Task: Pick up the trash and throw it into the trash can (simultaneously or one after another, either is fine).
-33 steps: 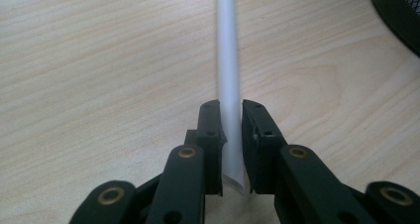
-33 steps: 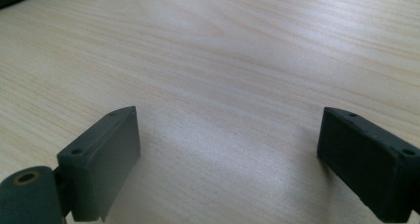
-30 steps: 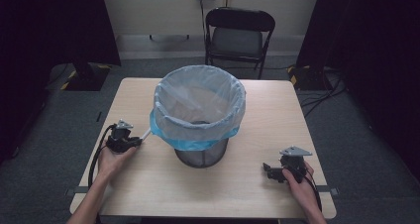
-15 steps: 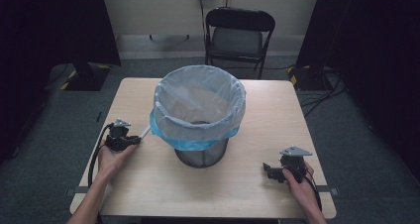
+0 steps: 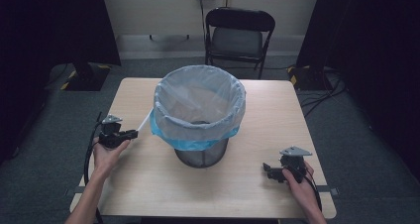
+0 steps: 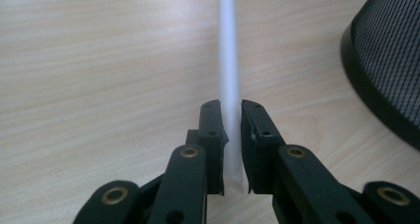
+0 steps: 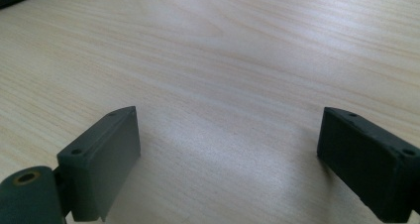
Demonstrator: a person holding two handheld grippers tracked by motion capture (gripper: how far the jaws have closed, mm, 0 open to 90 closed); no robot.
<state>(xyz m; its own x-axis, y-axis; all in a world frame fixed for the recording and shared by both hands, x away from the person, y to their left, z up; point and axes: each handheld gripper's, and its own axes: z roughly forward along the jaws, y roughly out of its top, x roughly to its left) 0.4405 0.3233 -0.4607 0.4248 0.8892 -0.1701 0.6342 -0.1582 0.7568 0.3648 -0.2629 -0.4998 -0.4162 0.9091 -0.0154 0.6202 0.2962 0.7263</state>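
Observation:
A black mesh bin (image 5: pixel 200 155) stands mid-table, lined with a pale translucent bag (image 5: pixel 198 102) whose blue edge folds over the rim. A white drawstring strip (image 5: pixel 144 122) runs from the bag's left side to my left gripper (image 5: pixel 132 133). In the left gripper view that gripper (image 6: pixel 232 111) is shut on the strip (image 6: pixel 229 45), with the mesh bin (image 6: pixel 391 60) at the right. My right gripper (image 5: pixel 269 169) rests near the table's front right. The right gripper view shows it (image 7: pixel 228 135) open over bare wood.
The wooden table (image 5: pixel 277 110) has free room on all sides of the bin. A black folding chair (image 5: pixel 238 33) stands behind the far edge. Dark curtains hang at both sides, and cables lie on the floor at the right.
My left gripper has drifted slightly left, away from the bin, still pinching the strip. The right gripper has stayed put.

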